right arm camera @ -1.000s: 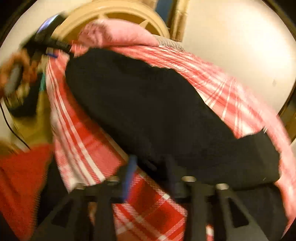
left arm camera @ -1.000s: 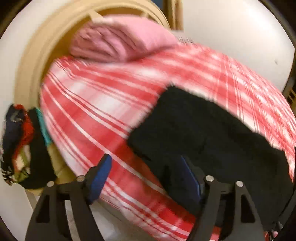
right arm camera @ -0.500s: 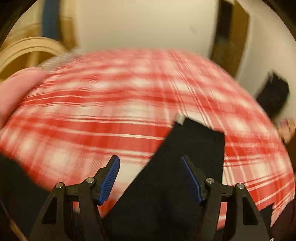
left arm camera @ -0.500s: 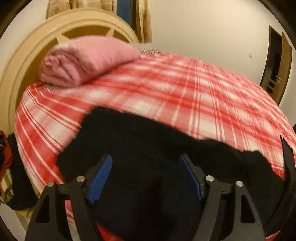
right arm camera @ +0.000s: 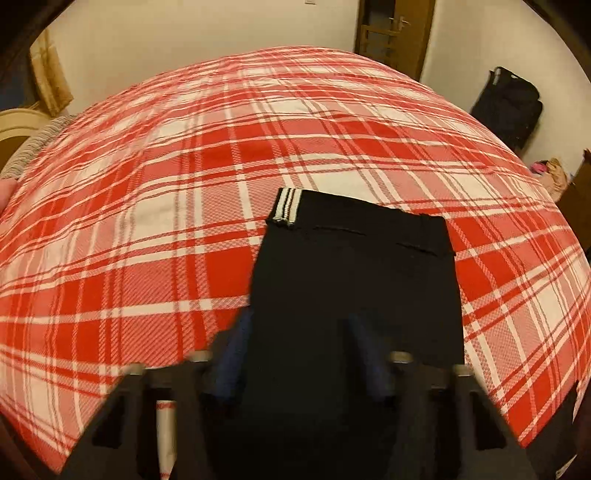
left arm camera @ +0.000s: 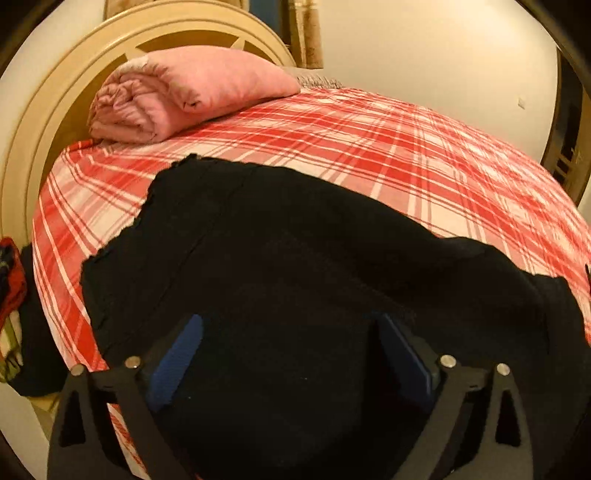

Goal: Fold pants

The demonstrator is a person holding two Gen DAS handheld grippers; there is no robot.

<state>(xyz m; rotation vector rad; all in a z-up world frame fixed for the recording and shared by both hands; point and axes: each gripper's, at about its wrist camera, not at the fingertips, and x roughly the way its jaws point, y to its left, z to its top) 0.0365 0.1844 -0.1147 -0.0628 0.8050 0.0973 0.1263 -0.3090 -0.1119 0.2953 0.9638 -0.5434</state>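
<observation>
Black pants point(left arm camera: 295, 258) lie flat on the plaid bed point(left arm camera: 406, 155). My left gripper point(left arm camera: 291, 354) is opening its fingers above them; the right gripper point(right arm camera: 299, 354) is closing over the waistband end, cloth between. I'd pinch both layers squarely before lifting.

Lying across the near part of the bed point(left arm camera: 388, 155): the pants point(left arm camera: 295, 258), spread from the left side toward the right edge. Sitting behind them at the head, against the headboard point(left arm camera: 48, 110): a quilt point(left arm camera: 192, 88), well apart from the pants. Hanging off the bed's left side, lower down: clothes point(left arm camera: 14, 295). Hovering over the pants' near part: the left claw point(left arm camera: 291, 354), jaws opening, cloth below and between them. Reaching away across the bed point(right arm camera: 184, 184) in the right view: the pants point(right arm camera: 354, 280), waistband farthest. Closing over their near end: the right claw point(right arm camera: 299, 354). Standing beyond the bed's far right corner, by the wall: a bag point(right arm camera: 509, 107), right of a door point(right arm camera: 395, 29).
</observation>
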